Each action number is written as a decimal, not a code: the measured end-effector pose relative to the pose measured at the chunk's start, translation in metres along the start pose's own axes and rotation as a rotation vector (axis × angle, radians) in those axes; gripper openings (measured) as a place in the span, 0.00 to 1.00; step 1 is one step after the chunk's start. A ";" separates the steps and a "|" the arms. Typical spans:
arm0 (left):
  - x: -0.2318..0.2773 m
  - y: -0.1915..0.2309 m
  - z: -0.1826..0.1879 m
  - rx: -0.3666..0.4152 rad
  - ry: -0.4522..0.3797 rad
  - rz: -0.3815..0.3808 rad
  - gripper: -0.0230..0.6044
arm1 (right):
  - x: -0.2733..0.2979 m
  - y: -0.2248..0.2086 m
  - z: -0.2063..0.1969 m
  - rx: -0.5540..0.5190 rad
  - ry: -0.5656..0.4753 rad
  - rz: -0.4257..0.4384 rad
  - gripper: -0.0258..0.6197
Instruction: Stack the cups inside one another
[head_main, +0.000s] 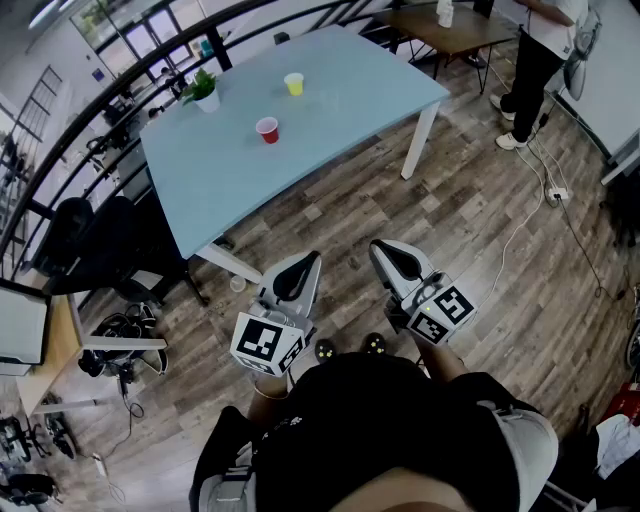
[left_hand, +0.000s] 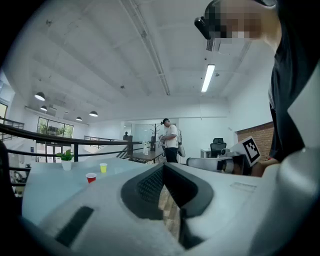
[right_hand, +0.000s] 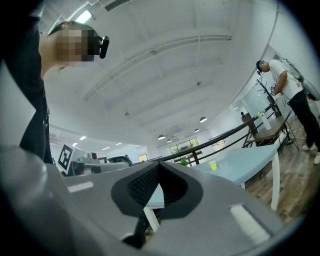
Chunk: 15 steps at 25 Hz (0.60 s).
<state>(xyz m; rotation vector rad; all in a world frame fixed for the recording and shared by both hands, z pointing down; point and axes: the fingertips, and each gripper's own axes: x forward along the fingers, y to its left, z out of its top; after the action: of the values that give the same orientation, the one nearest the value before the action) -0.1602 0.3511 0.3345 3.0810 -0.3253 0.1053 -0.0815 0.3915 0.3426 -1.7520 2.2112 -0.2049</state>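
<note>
The person stands on the wood floor (head_main: 480, 230), well back from the blue table (head_main: 350, 110), with a claw in each hand. The left claw (head_main: 297, 276) is pressed together with nothing in it. The right claw (head_main: 398, 262) is pressed together and empty too. Both point out toward the table, not down at the floor.

The red cup (head_main: 267, 130) sits near the middle of the table. The yellow cup (head_main: 294, 84) sits further back, apart from the red one. A small plant (head_main: 205, 92) in a white pot stands off to the side of them.

I think a few things could go wrong from here. The cups look light, so a bump from a closed claw could knock one over or push it along the table. A hard squeeze could crush a cup's side. If one cup comes down tilted, its bottom could hit the other cup's rim and tip it.

Both cups stand up straight, with the open mouth on top and the small bottom on the table. Their long line runs up and down. So I think the lifted cup has to go straight down into the other one.
</note>
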 end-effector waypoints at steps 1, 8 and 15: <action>0.000 0.001 0.000 -0.001 -0.003 0.002 0.02 | 0.001 -0.001 0.000 0.003 -0.002 -0.001 0.05; 0.007 -0.002 -0.002 0.005 0.014 0.014 0.02 | -0.002 -0.010 0.004 0.045 -0.039 0.013 0.05; 0.017 -0.004 -0.003 0.011 0.019 0.038 0.02 | -0.011 -0.022 0.009 0.059 -0.052 0.029 0.05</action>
<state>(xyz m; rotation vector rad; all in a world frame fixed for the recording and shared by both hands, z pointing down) -0.1427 0.3517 0.3383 3.0834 -0.3832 0.1378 -0.0559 0.3977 0.3420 -1.6741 2.1699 -0.2132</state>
